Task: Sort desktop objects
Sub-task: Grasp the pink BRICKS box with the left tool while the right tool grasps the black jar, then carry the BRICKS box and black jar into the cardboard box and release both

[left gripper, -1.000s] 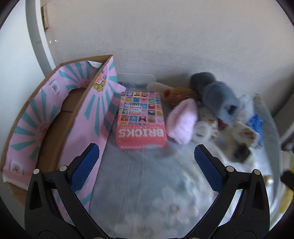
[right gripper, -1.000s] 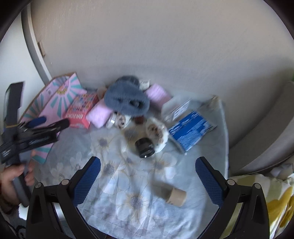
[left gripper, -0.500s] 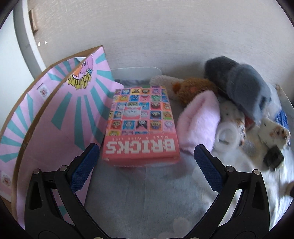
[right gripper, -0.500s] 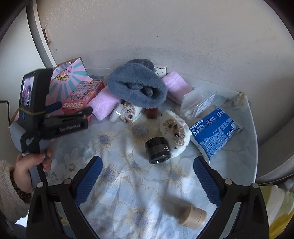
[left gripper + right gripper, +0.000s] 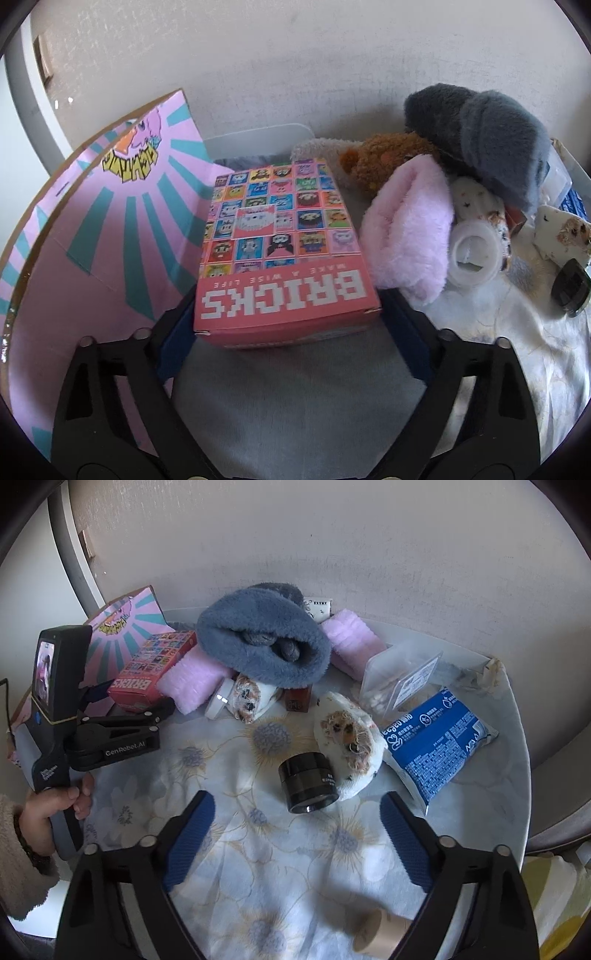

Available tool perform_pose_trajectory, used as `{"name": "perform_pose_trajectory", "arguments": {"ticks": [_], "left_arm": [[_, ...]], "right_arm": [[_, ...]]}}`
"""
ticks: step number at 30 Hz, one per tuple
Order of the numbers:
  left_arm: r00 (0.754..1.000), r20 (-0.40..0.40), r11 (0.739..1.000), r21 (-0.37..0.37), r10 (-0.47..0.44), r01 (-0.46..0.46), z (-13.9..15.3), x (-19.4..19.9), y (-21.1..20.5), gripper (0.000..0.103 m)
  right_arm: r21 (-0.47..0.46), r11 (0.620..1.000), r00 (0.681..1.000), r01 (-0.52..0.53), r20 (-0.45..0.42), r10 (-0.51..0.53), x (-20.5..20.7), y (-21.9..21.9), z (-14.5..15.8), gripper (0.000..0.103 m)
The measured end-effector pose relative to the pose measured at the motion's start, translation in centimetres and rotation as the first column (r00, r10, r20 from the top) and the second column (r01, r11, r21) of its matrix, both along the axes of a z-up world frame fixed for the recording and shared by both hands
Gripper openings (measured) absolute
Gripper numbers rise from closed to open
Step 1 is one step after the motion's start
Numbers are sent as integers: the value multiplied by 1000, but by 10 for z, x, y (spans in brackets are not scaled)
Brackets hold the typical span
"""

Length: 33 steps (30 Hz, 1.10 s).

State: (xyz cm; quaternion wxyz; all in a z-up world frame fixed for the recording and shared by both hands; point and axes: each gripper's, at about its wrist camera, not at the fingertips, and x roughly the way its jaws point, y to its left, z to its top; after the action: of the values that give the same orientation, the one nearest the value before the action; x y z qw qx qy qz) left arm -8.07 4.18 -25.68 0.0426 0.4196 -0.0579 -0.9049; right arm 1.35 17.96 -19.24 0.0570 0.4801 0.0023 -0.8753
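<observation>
The left gripper point(image 5: 288, 328) is closing around the BRICKS box point(image 5: 284, 251) at frame centre, jaws straddling its near end, pads not clearly pressing yet, likely to lift it; the right gripper point(image 5: 297, 843) is narrowing with nothing between its jaws, hovering short of the black jar point(image 5: 308, 781) at mid-frame, probably its target.

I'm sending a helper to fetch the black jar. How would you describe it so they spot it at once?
Start at the flowered cloth on the round table, then find the blue packet on the right. Left of it, a white furry toy leans against the black jar, the only dark, shiny, round thing there, lying on its side.
</observation>
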Motion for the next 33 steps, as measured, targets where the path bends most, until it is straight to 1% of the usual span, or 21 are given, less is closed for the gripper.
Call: {"name": "perform_pose_trajectory", "arguments": {"ticks": [1,2,4,6,8,10,13,18,24,27,29,33], "left_arm": [[1000,0,1000,6,6,-6,0,-1,-2,82],[1000,0,1000,18,9,-9,1,-2,-4,82],[1000,-2,1000,28,10,-9,1,-3,-5,82],[1000,-6,1000,25,10,-10,2,-3,-5,81],[1000,-9,999,31,13,-12,4,-3,-5,81],[1000,-10,999,45,15,-15,6,-1,-5,80],[1000,-8,999,43,20,-20,8,2,-4,80],[1000,-5,998,55,29,-29,10,10,-5,80],[1000,-1,998,51,29,-29,7,10,-5,80],[1000,-2,998,54,30,-30,5,5,-17,79],[999,-13,998,50,37,-36,8,5,-18,79],[998,-47,996,79,49,-46,23,10,-26,79]], "right_arm": [[2,1000,1000,2,3,-2,-2,0,-2,72],[3,1000,1000,3,6,-3,-3,0,-4,70],[6,1000,1000,9,8,-9,-7,1,-7,62],[3,1000,1000,10,1,-10,-9,3,-8,61],[7,1000,1000,8,-2,-8,-12,2,-9,58],[14,1000,1000,-1,13,0,-14,1,-12,45],[5,1000,999,-5,35,5,-14,-1,-15,34],[17,1000,999,-7,43,6,-12,-4,-20,34],[-5,1000,999,15,37,-15,-21,-2,-20,34],[-9,1000,1000,12,29,-11,-24,-2,-21,33],[-12,1000,1000,8,19,-8,-23,-3,-19,33],[-9,1000,1000,-5,4,5,-18,-4,-11,33]]}}
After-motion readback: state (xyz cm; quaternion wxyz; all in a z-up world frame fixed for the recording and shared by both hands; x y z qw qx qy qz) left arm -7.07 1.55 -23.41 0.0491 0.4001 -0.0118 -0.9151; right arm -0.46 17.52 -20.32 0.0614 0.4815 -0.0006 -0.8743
